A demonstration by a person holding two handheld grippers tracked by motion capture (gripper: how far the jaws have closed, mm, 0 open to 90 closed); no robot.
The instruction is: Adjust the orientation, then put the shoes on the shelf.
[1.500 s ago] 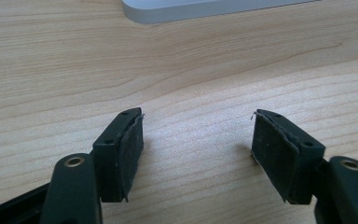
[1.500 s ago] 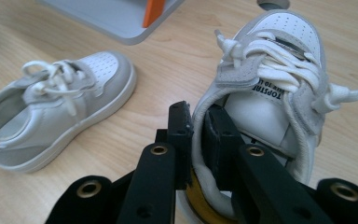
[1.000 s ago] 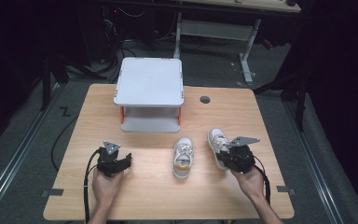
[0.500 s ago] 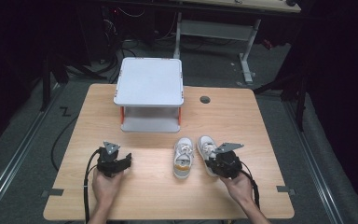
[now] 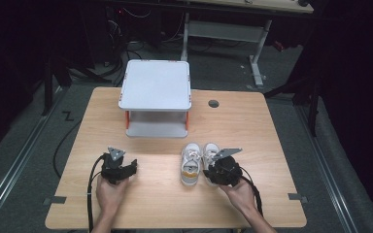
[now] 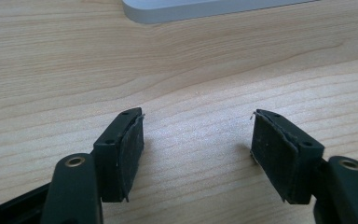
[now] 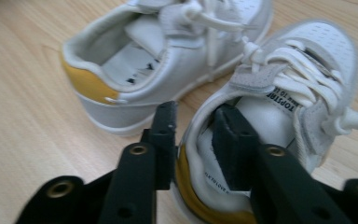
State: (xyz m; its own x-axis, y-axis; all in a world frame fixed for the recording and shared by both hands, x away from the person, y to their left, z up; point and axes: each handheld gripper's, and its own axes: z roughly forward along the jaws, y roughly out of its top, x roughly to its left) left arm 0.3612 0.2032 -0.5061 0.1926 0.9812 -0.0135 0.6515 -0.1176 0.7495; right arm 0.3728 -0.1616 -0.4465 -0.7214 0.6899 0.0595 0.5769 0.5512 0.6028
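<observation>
Two small white sneakers with yellow heels lie side by side on the wooden table: the left shoe and the right shoe. My right gripper sits at the right shoe's heel, one jaw outside the heel wall and one inside the shoe. Its jaws have just been opening, and the padded wall stands unsqueezed between them. My left gripper rests open over bare wood with nothing between its fingers.
A white two-level stand with orange posts stands at the back centre; its lower edge lies ahead of the left gripper. A round cable hole is to its right. Floor cables run left of the table.
My right hand has moved left with the right shoe, which now lies close beside the left shoe. The left hand has stayed where it was.
</observation>
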